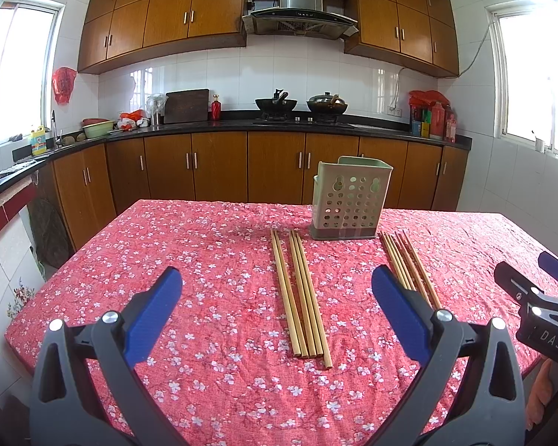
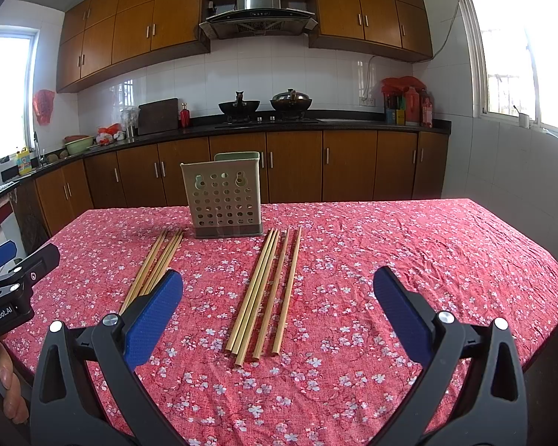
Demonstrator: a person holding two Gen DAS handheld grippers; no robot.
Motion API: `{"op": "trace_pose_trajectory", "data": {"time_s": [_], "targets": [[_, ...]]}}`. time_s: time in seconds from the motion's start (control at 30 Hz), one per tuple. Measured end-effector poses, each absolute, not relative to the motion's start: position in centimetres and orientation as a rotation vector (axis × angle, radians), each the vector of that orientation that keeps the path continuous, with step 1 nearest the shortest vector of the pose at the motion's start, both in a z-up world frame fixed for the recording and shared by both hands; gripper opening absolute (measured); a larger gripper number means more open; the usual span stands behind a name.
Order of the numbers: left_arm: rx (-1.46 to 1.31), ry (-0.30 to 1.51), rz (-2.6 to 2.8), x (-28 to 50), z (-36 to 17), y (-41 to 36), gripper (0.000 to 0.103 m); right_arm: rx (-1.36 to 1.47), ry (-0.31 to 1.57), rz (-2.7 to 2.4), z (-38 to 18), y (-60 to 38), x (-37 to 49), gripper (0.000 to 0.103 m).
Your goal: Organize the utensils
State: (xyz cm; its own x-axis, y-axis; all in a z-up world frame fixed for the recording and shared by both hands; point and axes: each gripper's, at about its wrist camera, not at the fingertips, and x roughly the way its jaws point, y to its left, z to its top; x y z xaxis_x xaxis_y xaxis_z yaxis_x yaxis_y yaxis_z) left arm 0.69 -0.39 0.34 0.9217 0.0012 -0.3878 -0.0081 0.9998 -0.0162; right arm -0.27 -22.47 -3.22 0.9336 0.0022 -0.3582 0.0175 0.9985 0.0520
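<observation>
A pale green perforated utensil holder (image 1: 348, 204) (image 2: 225, 197) stands upright near the far edge of the table. Two bundles of wooden chopsticks lie flat in front of it. In the left wrist view the left bundle (image 1: 301, 297) lies between my fingers and the right bundle (image 1: 409, 267) runs behind my right blue pad. In the right wrist view the right bundle (image 2: 266, 293) lies ahead and the left bundle (image 2: 154, 267) runs behind my left pad. My left gripper (image 1: 277, 316) and right gripper (image 2: 279, 316) are both open and hold nothing, above the near part of the table.
A red floral cloth (image 1: 204, 260) covers the table (image 2: 427, 260). The other gripper shows at each view's edge: right gripper body (image 1: 539, 304), left gripper body (image 2: 11, 290), with a hand below. Kitchen counters, woks and cabinets stand beyond the table.
</observation>
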Motion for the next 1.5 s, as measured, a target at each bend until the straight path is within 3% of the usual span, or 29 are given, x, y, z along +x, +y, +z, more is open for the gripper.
{"op": "trace_pose_trajectory", "data": {"time_s": [1.5], "targets": [[-0.017,0.404,0.008,0.2,-0.6,-0.7,0.099,0.058,0.374,-0.007,-3.3,-22.5,-0.3,0.101]]}}
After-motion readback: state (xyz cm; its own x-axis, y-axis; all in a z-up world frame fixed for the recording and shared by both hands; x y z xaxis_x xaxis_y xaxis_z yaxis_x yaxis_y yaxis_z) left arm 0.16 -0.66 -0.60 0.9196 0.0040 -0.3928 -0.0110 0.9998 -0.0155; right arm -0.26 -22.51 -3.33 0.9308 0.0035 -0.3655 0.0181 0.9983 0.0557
